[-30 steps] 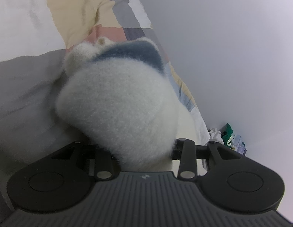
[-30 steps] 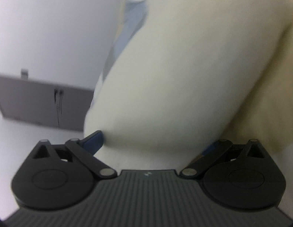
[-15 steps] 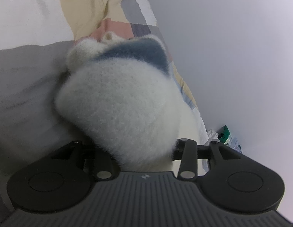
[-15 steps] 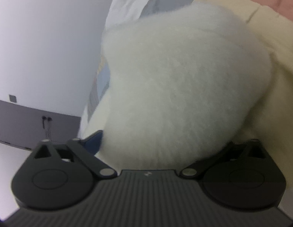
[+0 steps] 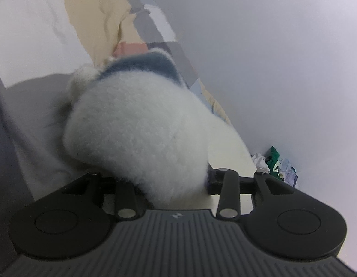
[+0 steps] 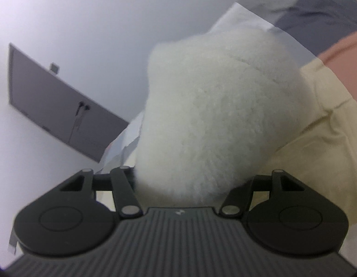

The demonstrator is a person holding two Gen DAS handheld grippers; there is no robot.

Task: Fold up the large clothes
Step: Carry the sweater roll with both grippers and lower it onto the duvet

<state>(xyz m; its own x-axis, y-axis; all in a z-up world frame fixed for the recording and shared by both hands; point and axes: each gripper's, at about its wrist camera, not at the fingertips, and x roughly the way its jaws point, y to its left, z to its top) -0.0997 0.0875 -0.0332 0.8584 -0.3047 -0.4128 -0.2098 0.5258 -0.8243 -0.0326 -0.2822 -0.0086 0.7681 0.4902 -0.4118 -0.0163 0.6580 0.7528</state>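
Fleece fills both views: we are mid-carry, folding the white fluffy garment (image 5: 141, 129) across the patchwork bedspread (image 5: 102, 20). Our left gripper (image 5: 176, 184) clamps a bunched edge at left; our right gripper (image 6: 183, 182) pinches another bunch at right. Next we lay both edges down level, then let go. Since a second ago, the right bundle has drawn farther off.
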